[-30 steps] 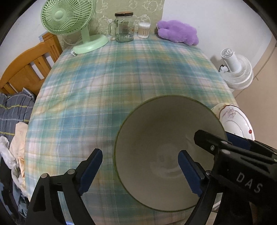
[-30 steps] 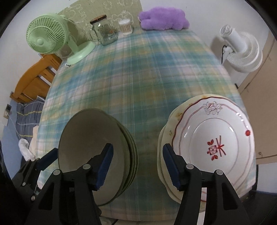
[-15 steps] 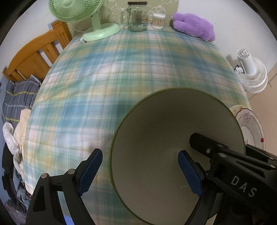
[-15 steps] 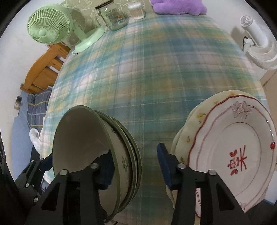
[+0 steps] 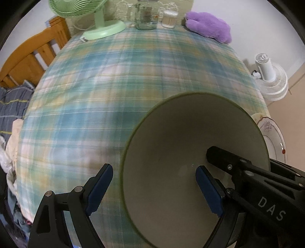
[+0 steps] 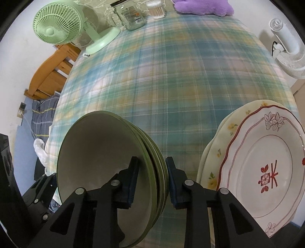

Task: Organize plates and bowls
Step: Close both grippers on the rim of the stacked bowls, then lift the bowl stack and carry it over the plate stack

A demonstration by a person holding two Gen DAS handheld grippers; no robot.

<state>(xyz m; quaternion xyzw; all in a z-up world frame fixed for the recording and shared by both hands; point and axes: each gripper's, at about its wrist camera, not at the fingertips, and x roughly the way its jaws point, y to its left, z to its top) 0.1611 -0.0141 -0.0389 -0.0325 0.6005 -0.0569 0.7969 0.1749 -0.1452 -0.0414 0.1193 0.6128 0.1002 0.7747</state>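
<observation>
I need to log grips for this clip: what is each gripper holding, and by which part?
The right gripper is closing over the rims of the stacked olive-green bowls, one finger inside. The left gripper holds nothing.

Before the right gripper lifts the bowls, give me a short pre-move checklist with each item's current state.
1. Bowl stack rim sits between the right gripper fingers: ok.
2. Jaws fully shut on the rims: not ok, closing now; pad contact cannot be confirmed.
3. All nested bowls are inside the grip, not only the top one: cannot tell.
4. Left gripper straddles the rim, jaws open and not gripping: ok.
5. Plates lie apart from the bowls: ok.
6. Cloth beyond the bowls is bare up to the fan and jar: ok.
</observation>
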